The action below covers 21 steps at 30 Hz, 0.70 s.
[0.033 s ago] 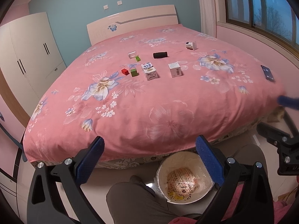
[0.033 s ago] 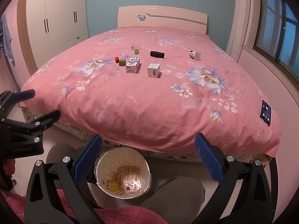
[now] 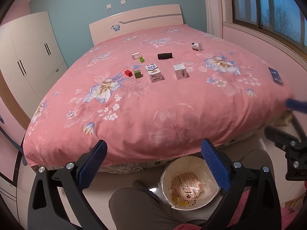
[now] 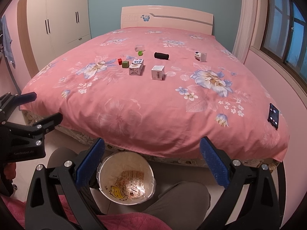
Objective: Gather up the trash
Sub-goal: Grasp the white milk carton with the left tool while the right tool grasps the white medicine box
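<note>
both claws, left gripper (image 3: 152,164) and right gripper (image 4: 151,162), gape empty over the bin (image 4: 125,180) at bottom centre, so reaching the milk carton (image 4: 136,67) mid-frame could knock the blocks (image 4: 125,64)

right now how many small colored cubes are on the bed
3. A red cube and a green cube sit side by side left of the milk carton; another green cube lies farther back by the clear box. None seem hidden.

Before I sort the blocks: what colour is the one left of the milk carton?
Green block, clearest in the left wrist view.
</note>
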Available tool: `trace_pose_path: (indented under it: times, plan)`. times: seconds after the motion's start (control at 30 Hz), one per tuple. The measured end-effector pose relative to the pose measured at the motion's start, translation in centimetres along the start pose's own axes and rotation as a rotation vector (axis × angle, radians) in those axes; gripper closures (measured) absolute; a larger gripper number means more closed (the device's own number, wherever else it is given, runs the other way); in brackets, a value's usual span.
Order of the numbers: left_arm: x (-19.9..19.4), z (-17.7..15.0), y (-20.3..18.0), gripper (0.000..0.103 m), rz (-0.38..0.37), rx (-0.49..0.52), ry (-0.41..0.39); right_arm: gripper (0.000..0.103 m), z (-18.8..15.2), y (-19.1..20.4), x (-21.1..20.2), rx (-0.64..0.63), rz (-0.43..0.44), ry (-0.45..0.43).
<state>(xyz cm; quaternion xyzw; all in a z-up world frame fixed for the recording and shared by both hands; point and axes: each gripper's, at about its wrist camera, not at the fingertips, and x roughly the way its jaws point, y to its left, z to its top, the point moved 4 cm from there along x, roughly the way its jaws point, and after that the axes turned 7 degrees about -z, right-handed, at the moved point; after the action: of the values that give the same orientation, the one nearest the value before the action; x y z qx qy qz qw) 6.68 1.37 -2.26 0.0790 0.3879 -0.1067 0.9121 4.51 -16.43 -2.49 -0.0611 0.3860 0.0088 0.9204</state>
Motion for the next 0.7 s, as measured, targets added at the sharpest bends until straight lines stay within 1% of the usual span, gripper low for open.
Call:
trace_pose_path:
  times: [0.13,0.23,0.43,0.47,0.63,0.7]
  plan:
    - [2.0,1.4,0.5,0.004,-0.004,-0.018,0.010,0.007,1.5,-0.4,1.6,0.014,0.011,0.006]
    - [3.9,2.9,1.1,0.004,-0.007,-0.029,0.013,0.007,3.6,-0.9,3.4,0.020,0.014,-0.001]
    - [8.1,6.6,2.2,0.004,-0.009,-0.065,0.016,0.007,6.6,-1.2,6.2,0.015,0.010,-0.016]
    - [8.7,7.2,2.3,0.004,-0.012,-0.072,0.016,0.007,7.6,-1.2,7.2,0.012,0.011,-0.020]
    - [12.3,10.4,3.1,0.004,-0.042,-0.112,0.025,0.007,9.7,-1.1,9.7,0.007,0.016,-0.029]
    - [13.9,11.6,3.2,0.004,-0.043,-0.125,0.029,0.007,10.6,-1.1,11.1,0.001,0.014,-0.031]
